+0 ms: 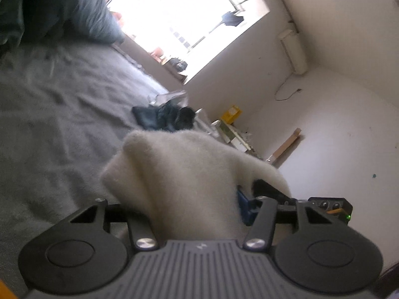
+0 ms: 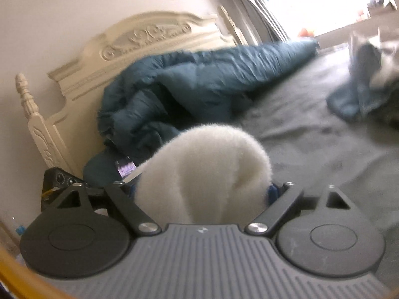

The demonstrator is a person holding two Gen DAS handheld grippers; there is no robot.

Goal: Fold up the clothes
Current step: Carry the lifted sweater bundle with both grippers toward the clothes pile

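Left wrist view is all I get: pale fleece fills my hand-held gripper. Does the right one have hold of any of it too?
Observer: Yes. The right hand-held gripper has a white fleece garment bulging up between its fingers. It looks like the same fabric as yours.
Operator: What lies beyond it on that side?
Observer: A teal duvet, bunched up against a carved cream headboard at the end of the grey bed cover.
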